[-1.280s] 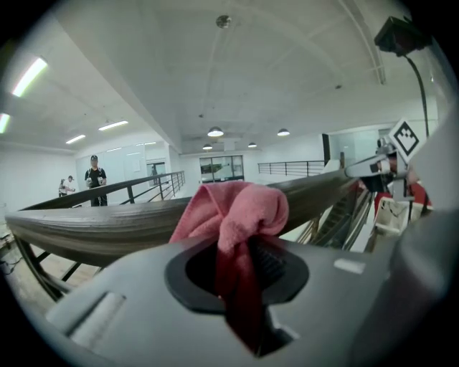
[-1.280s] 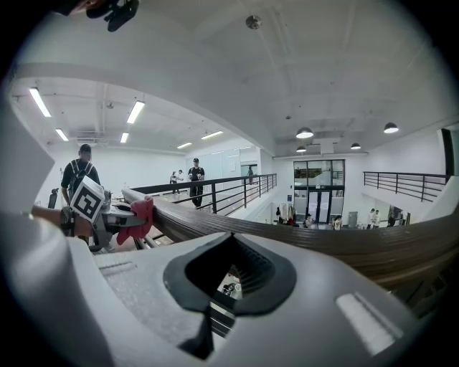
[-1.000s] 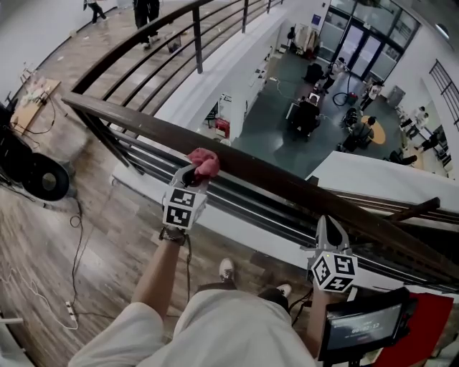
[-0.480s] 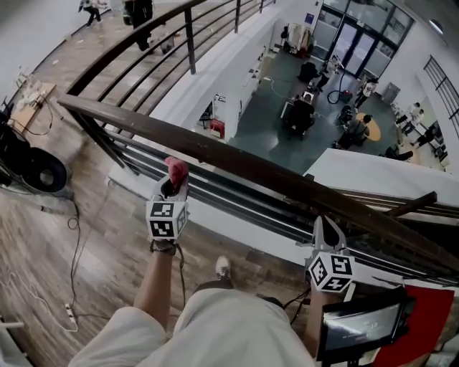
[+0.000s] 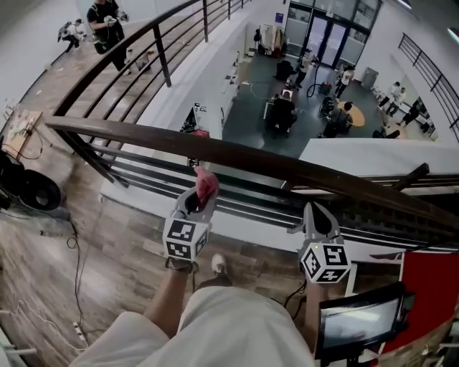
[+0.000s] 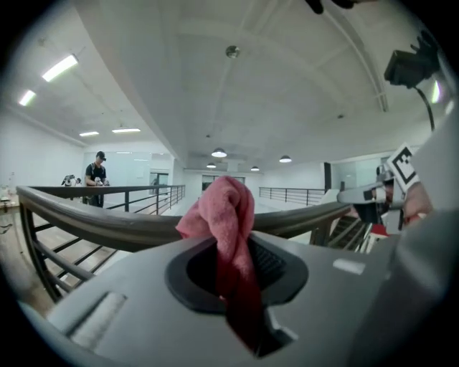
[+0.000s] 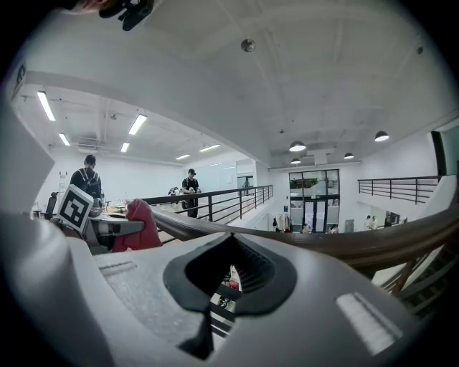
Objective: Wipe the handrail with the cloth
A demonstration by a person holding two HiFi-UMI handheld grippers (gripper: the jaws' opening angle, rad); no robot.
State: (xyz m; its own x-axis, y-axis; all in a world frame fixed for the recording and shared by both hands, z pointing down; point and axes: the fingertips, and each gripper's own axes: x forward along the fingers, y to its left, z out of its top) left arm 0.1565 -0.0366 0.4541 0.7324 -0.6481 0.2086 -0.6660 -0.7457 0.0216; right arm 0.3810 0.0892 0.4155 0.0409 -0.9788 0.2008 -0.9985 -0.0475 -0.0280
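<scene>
A dark wooden handrail [image 5: 287, 166] runs from the left to the far right of the head view. My left gripper [image 5: 199, 195] is shut on a pink-red cloth [image 5: 207, 183]. The cloth sticks up just below the rail's near side; whether it touches the rail I cannot tell. In the left gripper view the cloth [image 6: 228, 208] bunches up between the jaws in front of the handrail [image 6: 100, 222]. My right gripper [image 5: 311, 210] points at the rail further right, shut and empty. The right gripper view shows the handrail [image 7: 373, 244] beyond that gripper's closed jaws.
Thin metal bars [image 5: 143, 179] run under the handrail. Beyond it is a drop to a lower floor [image 5: 287, 107] with people and desks. A screen [image 5: 362, 324] stands at my lower right. Cables [image 5: 72, 236] lie on the wooden floor. A person [image 5: 106, 21] stands on the far walkway.
The left gripper lifted the cloth off the rail's top, dropped left and below it, then came back to the right. The right gripper has hardly moved.
</scene>
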